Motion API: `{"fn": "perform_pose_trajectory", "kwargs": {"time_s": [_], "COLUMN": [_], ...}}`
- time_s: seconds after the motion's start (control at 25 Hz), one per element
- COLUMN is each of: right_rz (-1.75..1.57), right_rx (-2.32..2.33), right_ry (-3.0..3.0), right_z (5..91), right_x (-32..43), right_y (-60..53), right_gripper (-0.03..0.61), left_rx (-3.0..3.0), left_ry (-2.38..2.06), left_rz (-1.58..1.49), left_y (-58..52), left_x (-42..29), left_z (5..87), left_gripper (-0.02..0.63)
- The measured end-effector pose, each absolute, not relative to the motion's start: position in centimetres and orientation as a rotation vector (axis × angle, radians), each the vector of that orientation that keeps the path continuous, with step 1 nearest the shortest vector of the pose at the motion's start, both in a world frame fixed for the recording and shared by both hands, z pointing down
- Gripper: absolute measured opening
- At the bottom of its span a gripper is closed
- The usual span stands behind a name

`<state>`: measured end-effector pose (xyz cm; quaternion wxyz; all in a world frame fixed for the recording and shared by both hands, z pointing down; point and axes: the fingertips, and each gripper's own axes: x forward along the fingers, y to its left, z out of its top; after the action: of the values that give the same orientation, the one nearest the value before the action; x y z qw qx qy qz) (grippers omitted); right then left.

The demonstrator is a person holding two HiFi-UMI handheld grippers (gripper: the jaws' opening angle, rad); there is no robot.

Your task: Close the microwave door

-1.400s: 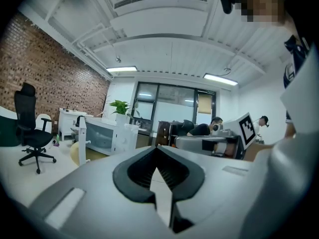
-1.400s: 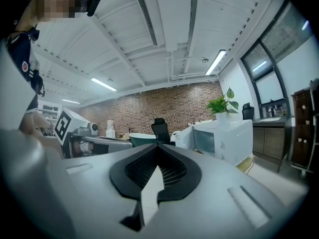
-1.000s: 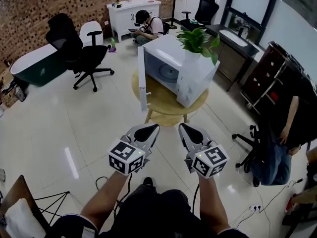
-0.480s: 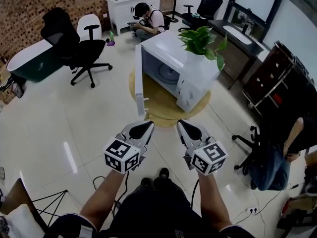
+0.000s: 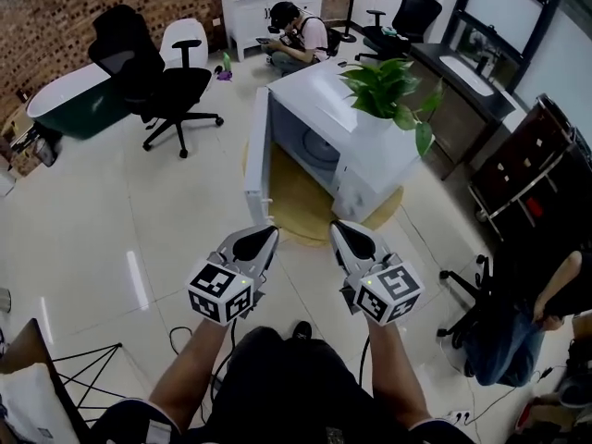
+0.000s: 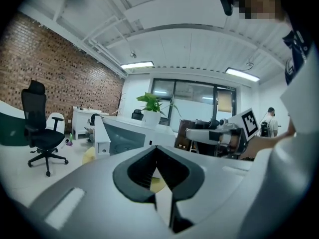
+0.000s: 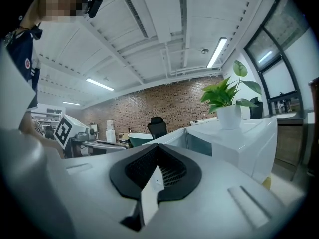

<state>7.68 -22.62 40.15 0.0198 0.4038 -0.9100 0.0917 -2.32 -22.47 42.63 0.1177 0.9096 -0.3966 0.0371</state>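
Observation:
A white microwave (image 5: 347, 141) stands on a low round wooden table (image 5: 301, 202), with a potted plant (image 5: 388, 86) on top of it. Its door (image 5: 256, 160) is swung wide open toward me, edge-on. My left gripper (image 5: 263, 236) and right gripper (image 5: 341, 231) are held side by side just short of the table, both shut with nothing in them. The left one's tip is a little below the door's lower corner, apart from it. In the left gripper view the door (image 6: 101, 136) and microwave (image 6: 127, 133) lie ahead beyond the jaws. The right gripper view shows the microwave (image 7: 234, 136) at the right.
A black office chair (image 5: 157, 86) and a dark green tub (image 5: 65, 100) stand at the left. A person (image 5: 301, 37) crouches by a white cabinet (image 5: 268, 3) at the back. Another person (image 5: 518, 313) and a dark cabinet (image 5: 527, 165) are at the right. Cables (image 5: 185, 339) lie on the floor.
I have come closer to the microwave, so it and the door now sit larger and nearer the gripper tips. Both grippers stay shut. The door stays open.

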Motion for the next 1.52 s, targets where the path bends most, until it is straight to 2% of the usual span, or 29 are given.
{"fn": "perform_pose_trajectory", "kwargs": {"time_s": [0.92, 1.52], "right_rz": [0.334, 0.354], "right_rx": [1.22, 1.378], "right_ry": [-2.82, -2.752], "right_z": [41.0, 41.2], "right_x": [3.7, 6.1], "right_y": [-28.2, -28.4], "right_gripper": [0.002, 0.002], "left_rx": [2.579, 2.663], "left_ry": [-1.333, -1.151], "left_rz": [0.376, 0.359], "left_y": [-30.8, -32.0], "left_x": [-10.4, -6.5], "left_z": [47.1, 47.2], "left_gripper": [0.011, 0.011]}}
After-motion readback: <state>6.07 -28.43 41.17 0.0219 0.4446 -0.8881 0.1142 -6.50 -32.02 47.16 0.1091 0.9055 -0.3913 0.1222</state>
